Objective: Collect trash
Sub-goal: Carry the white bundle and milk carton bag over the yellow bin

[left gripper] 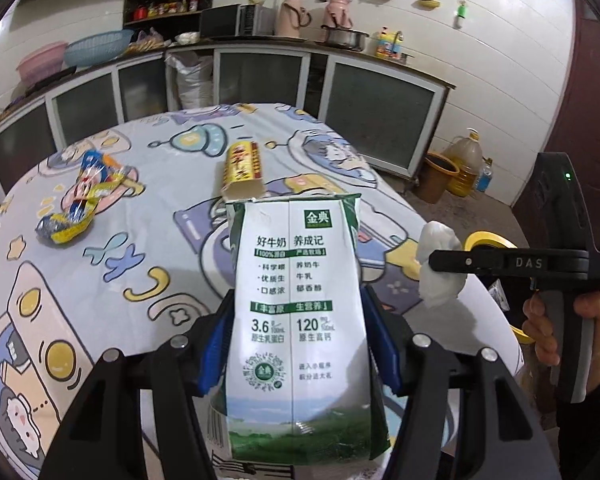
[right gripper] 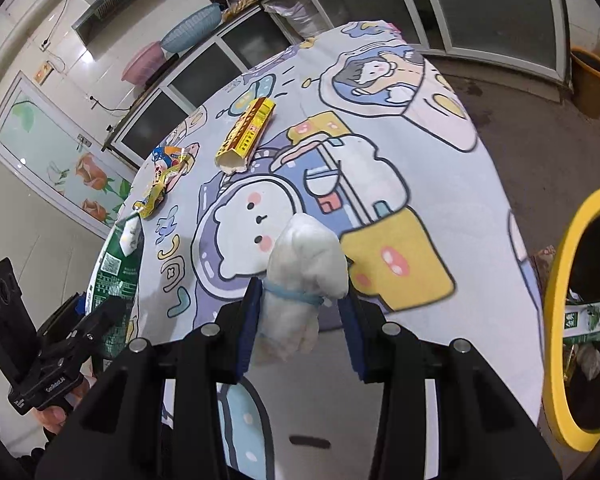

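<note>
Trash is being carried binward: left gripper [left gripper: 300, 344] gripping milk carton [left gripper: 300, 320], right gripper [right gripper: 304, 320] gripping tissue wad [right gripper: 304, 272]; next, releasing over yellow-rimmed bin [right gripper: 560, 280].

Glossy paper milk carton [left gripper: 298, 320]

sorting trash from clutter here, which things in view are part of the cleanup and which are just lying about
Job:
milk carton in left claw
tissue wad in right claw
yellow box on table
snack wrapper on table
yellow-rimmed bin

Lying about:
basins
microwave
pot
oil jug
</note>
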`<state>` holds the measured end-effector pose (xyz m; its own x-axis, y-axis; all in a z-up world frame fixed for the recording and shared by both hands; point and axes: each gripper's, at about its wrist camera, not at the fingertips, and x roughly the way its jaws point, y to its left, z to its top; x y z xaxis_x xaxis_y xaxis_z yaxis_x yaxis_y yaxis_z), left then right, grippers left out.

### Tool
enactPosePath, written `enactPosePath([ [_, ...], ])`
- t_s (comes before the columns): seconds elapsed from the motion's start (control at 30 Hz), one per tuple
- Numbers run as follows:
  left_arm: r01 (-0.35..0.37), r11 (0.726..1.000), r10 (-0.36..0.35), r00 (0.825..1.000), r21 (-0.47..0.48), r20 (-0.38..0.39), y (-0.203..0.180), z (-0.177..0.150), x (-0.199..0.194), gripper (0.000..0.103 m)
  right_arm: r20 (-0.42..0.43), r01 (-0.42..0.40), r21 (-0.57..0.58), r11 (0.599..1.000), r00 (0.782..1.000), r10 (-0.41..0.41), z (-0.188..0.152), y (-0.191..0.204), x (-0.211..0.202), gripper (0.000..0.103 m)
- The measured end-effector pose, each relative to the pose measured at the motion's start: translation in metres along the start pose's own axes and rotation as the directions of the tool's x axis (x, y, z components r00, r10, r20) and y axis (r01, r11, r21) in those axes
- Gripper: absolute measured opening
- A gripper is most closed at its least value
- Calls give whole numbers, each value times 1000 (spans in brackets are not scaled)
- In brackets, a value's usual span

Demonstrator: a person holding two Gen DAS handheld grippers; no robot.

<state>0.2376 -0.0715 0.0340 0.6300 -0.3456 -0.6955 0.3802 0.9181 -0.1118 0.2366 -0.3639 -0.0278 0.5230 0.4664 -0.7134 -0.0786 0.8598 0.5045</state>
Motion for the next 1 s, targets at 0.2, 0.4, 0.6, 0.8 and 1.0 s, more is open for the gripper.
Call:
enactPosePath([
  [0.2, 19, 999, -19, 1000, 39, 16, -23, 7, -5, 57, 23, 11, 18, 1000, 1000, -11, -7, -16, -17, 37],
  [0.4, 39, 997, -41, 999, 73, 25, -45, 13, -8, 57, 49, 23, 45, 999, 998, -26, -10, -35, -34, 37],
  [0.6, 66, 991, -70, 997, 117, 30, -68, 21, -6, 57, 77, 41, 83, 996, 996, -47, -14, -57, -53, 37],
  [0.8, 86, 983, -92, 995, 162, 29, -93, 27, 1, 57, 100, 65, 114, 991, 992, -77, -16, -78, -68, 37],
  [1.0, 113, 971, -121, 992, 211, 24, -121, 34, 10, 57, 129, 82, 149, 985, 986, -101, -19, -101, -86, 37],
])
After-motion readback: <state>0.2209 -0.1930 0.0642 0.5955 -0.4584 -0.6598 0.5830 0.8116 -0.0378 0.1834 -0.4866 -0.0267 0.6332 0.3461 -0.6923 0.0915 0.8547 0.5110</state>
